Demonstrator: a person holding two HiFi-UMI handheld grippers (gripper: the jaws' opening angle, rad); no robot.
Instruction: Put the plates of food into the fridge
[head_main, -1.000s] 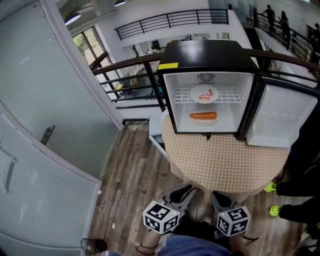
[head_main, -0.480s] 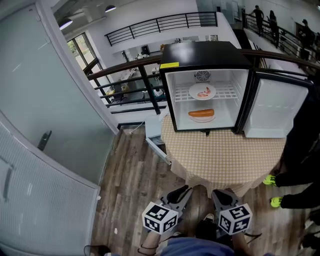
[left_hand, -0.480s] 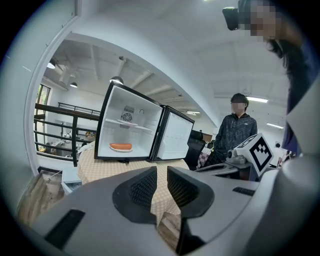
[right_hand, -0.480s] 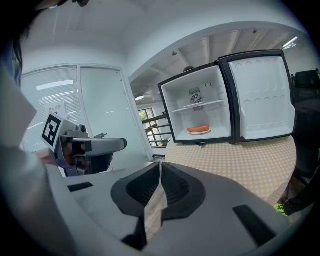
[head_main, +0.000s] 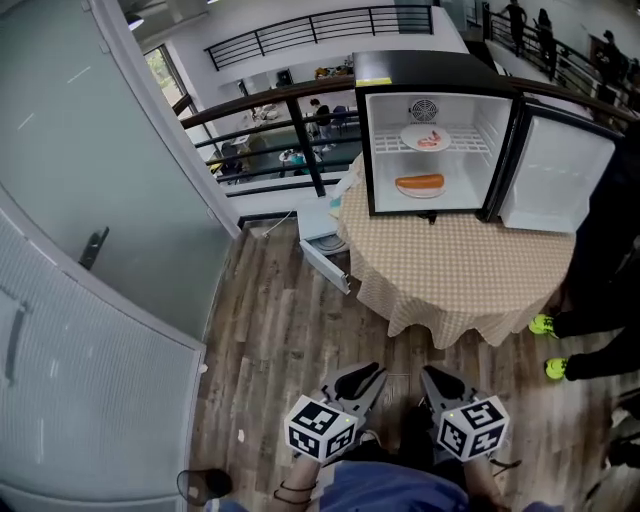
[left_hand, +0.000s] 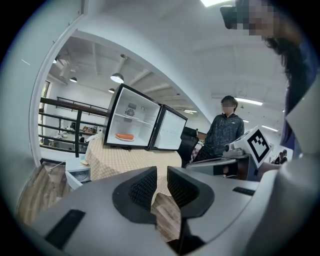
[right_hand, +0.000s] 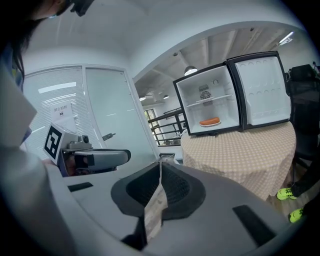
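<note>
The black mini fridge (head_main: 437, 130) stands open on the round table (head_main: 470, 280) at the top right of the head view. A white plate of pink food (head_main: 427, 140) sits on its upper shelf, and a plate with a sausage (head_main: 420, 185) lies below it. Both grippers hang low by my body over the floor, well short of the table. My left gripper (head_main: 365, 380) has a narrow gap between its jaws and holds nothing. My right gripper (head_main: 437, 380) has its jaws together, empty. The sausage plate (left_hand: 124, 136) shows in the left gripper view, and the sausage plate (right_hand: 210, 121) in the right gripper view.
The fridge door (head_main: 555, 175) swings out to the right. A person in dark clothes with yellow-green shoes (head_main: 545, 325) stands at the table's right. A white box (head_main: 325, 245) sits on the wood floor beside the table. A glass wall (head_main: 90, 260) runs along the left, with a railing (head_main: 300, 100) behind.
The fridge and table have slid up and to the right in the head view and look smaller, with more floor showing. Both grippers stay at the bottom, jaws unchanged.
</note>
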